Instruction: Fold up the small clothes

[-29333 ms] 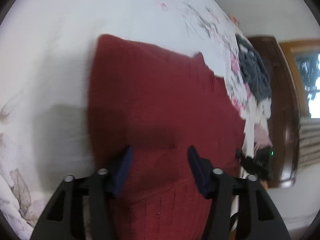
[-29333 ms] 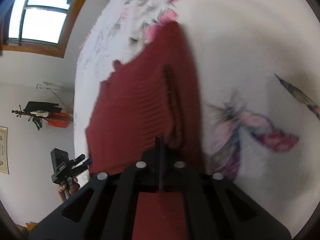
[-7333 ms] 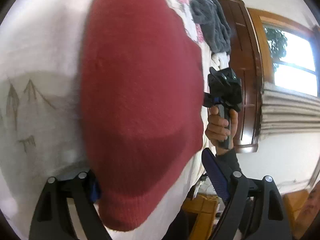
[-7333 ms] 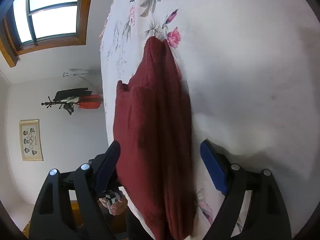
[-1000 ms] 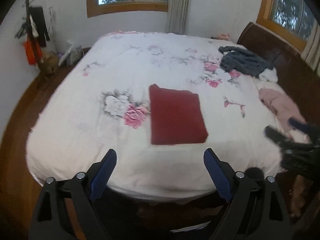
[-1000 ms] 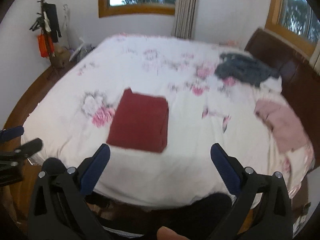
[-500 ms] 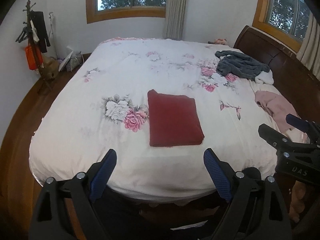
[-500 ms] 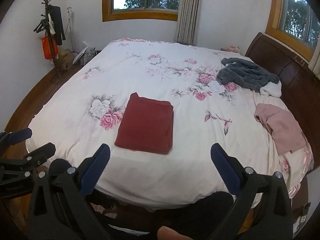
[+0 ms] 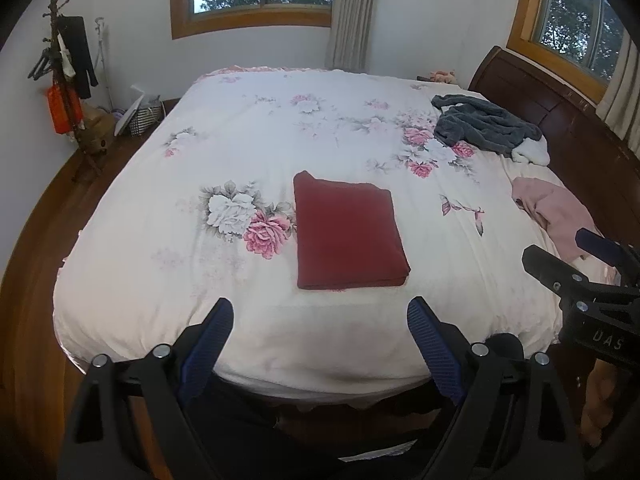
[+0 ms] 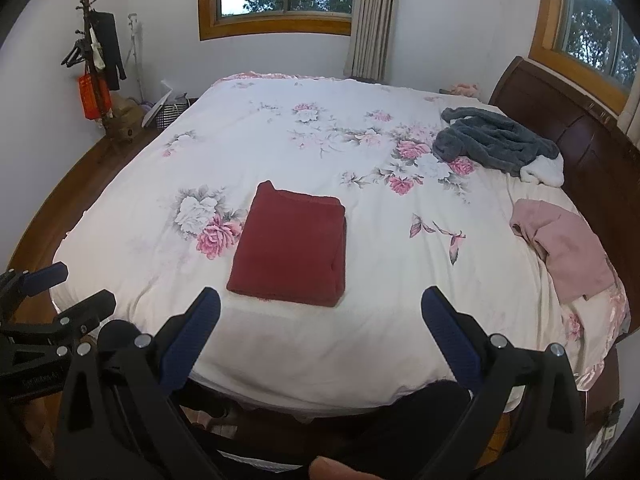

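A dark red garment [image 9: 346,232] [image 10: 290,250] lies folded into a neat rectangle on the white floral bedspread [image 9: 280,140] [image 10: 380,248], near the bed's front edge. My left gripper [image 9: 320,312] hangs open before the foot of the bed, well back from the garment, with nothing between its fingers. My right gripper [image 10: 320,304] is likewise open and empty, held off the bed. Each gripper shows in the other's view: the right one [image 9: 580,280] at the right edge, the left one [image 10: 44,308] at the left edge.
A grey fleece garment [image 9: 484,126] [image 10: 492,138] and a pink garment [image 9: 556,212] [image 10: 564,248] lie at the bed's right side by the dark wooden headboard [image 9: 560,112]. A coat stand [image 9: 64,80] and a basket [image 9: 144,114] stand at the left wall.
Both grippers have drawn a little nearer to the bed and steadied; the blur of a second ago is gone. The folded red garment lies where it was.
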A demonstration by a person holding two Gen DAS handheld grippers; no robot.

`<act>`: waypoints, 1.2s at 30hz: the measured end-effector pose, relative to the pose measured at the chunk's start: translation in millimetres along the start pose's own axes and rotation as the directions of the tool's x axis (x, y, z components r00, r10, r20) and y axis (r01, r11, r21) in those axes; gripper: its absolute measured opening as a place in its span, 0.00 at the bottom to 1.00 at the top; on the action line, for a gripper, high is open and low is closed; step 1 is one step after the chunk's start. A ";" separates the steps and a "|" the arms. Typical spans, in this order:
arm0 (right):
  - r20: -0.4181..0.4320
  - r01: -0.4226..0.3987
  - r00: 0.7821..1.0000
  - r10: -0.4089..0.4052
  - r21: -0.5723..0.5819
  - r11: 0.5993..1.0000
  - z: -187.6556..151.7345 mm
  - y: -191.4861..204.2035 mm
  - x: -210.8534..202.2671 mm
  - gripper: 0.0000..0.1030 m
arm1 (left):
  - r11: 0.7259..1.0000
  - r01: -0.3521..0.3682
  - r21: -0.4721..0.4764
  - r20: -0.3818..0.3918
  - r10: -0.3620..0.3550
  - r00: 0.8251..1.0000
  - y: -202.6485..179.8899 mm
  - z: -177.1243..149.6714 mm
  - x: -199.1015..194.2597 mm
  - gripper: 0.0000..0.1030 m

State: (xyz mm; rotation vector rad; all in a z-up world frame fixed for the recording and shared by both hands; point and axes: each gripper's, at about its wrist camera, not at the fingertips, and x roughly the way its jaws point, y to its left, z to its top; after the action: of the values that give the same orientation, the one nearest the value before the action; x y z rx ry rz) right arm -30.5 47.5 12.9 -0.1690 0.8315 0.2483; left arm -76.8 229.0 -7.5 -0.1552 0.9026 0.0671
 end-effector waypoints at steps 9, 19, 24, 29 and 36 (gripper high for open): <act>0.005 0.004 1.000 -0.005 0.014 1.000 3.9 -5.7 4.5 0.97 | 1.000 -0.001 0.004 -0.002 0.001 1.000 -0.9 2.1 2.8 0.86; 0.011 -0.002 1.000 0.002 0.022 1.000 4.1 -9.4 6.1 0.97 | 1.000 0.009 0.015 -0.016 -0.008 1.000 0.8 10.6 11.1 0.86; 0.011 -0.004 1.000 0.004 0.025 1.000 4.7 -10.0 6.4 0.97 | 1.000 0.009 0.015 -0.016 -0.008 1.000 1.2 11.2 11.4 0.86; 0.012 0.000 1.000 0.000 0.024 1.000 4.4 -9.5 7.0 0.97 | 1.000 0.007 0.015 -0.012 -0.006 1.000 1.6 11.1 11.5 0.86; 0.012 -0.001 1.000 0.000 0.018 1.000 4.3 -8.9 8.9 0.97 | 1.000 0.005 0.006 -0.014 -0.005 1.000 4.4 13.5 12.1 0.86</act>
State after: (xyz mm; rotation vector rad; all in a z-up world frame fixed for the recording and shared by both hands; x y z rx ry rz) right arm -19.2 41.5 9.6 -0.1507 0.8220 0.2421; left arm -59.4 235.4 -9.2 -0.1526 0.9163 0.0588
